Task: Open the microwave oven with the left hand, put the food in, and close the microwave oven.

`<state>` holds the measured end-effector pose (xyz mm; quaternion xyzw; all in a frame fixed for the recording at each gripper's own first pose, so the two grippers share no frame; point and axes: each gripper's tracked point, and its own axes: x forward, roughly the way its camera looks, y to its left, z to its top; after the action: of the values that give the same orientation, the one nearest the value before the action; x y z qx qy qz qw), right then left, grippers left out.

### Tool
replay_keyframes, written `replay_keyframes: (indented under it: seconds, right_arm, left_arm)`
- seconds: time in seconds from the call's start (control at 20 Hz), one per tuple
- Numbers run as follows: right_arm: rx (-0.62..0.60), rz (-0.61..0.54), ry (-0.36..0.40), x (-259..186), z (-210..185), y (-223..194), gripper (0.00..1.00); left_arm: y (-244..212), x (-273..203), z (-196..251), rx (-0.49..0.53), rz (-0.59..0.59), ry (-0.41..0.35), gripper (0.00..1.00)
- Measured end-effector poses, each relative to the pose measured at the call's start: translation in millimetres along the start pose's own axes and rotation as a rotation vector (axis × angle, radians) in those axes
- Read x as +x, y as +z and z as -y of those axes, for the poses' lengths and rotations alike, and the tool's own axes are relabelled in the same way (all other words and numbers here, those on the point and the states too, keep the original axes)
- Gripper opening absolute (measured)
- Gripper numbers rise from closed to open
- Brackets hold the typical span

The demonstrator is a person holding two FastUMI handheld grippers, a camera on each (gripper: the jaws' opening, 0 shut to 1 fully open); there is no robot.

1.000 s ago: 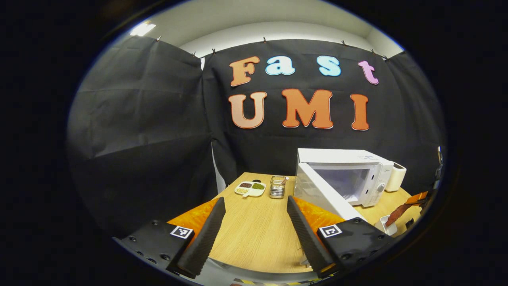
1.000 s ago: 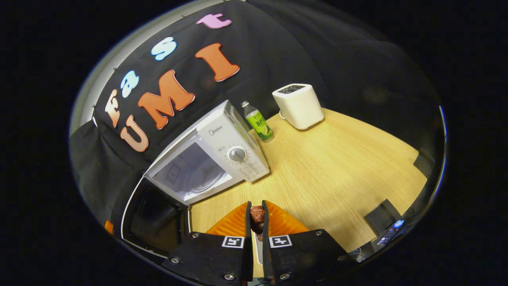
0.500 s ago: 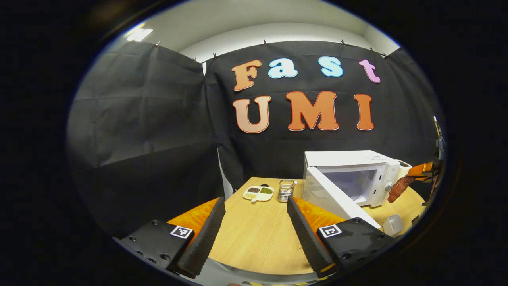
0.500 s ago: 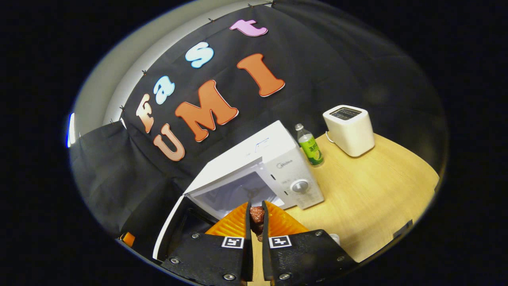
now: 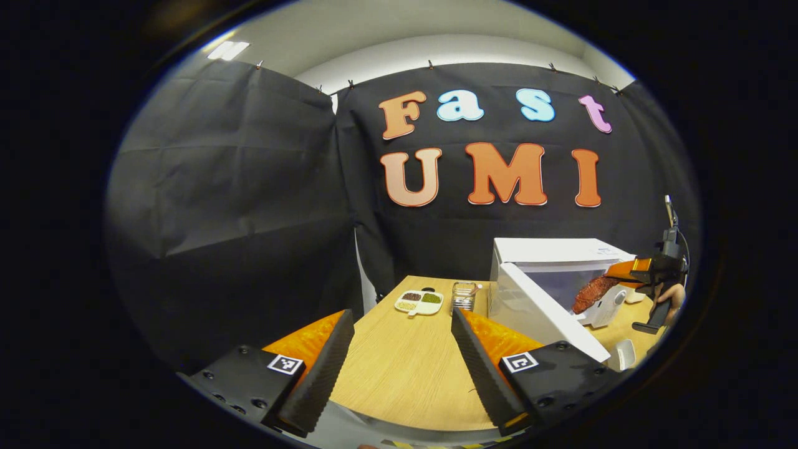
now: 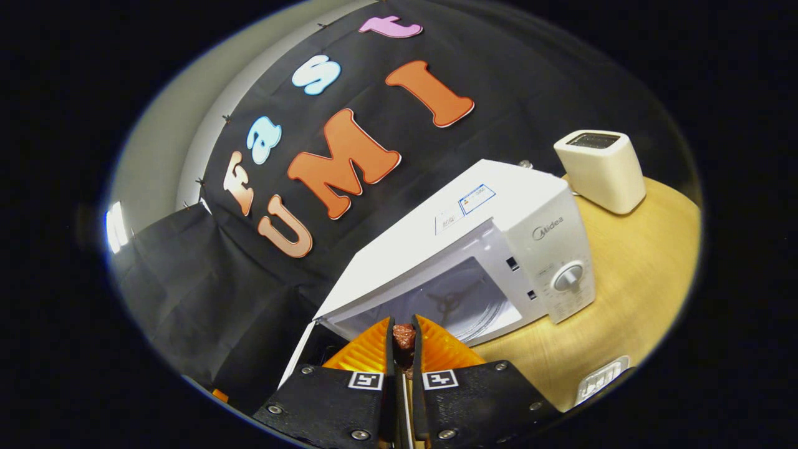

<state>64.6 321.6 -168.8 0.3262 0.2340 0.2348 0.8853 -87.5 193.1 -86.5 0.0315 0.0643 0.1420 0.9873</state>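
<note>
From the left gripper view, the left gripper [image 5: 399, 349] hangs over the near edge of the bench [image 5: 399, 368] with its fingers spread wide and nothing between them; the wood ahead of it is bare up to the far edge. There, one divided dish [image 5: 419, 302] and one clear container [image 5: 462, 295] stand side by side. One microwave oven [image 5: 561, 262] stands toward the bench's right side, its door [image 5: 539, 312] swung out toward the near edge. The right gripper [image 5: 629, 273], held by a hand [image 5: 670, 296], carries the food [image 5: 595, 293] in front of the oven's mouth. From the right gripper view, the fingers are clamped together on the reddish-brown food [image 6: 404, 340], which sits just before the open cavity [image 6: 455, 302]. One toaster [image 6: 600, 169] stands beyond the oven, toward the far edge, with bare bench between them. One small white tray [image 6: 598, 378] lies at the near right edge.
</note>
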Motion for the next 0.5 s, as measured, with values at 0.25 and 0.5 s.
replay_keyframes:
  seconds: [0.25, 0.5]
  right_arm:
    - [0.089, 0.032, -0.032, 51.5, -0.5, -17.0, 0.08]
    - [0.147, 0.081, -0.081, 101.7, 4.6, -28.5, 0.09]
  left_arm:
    - [-1.3, 6.0, -24.1, 0.013, -0.024, 0.026, 1.0]
    - [-2.0, 11.4, -38.4, 0.024, -0.035, 0.042, 1.0]
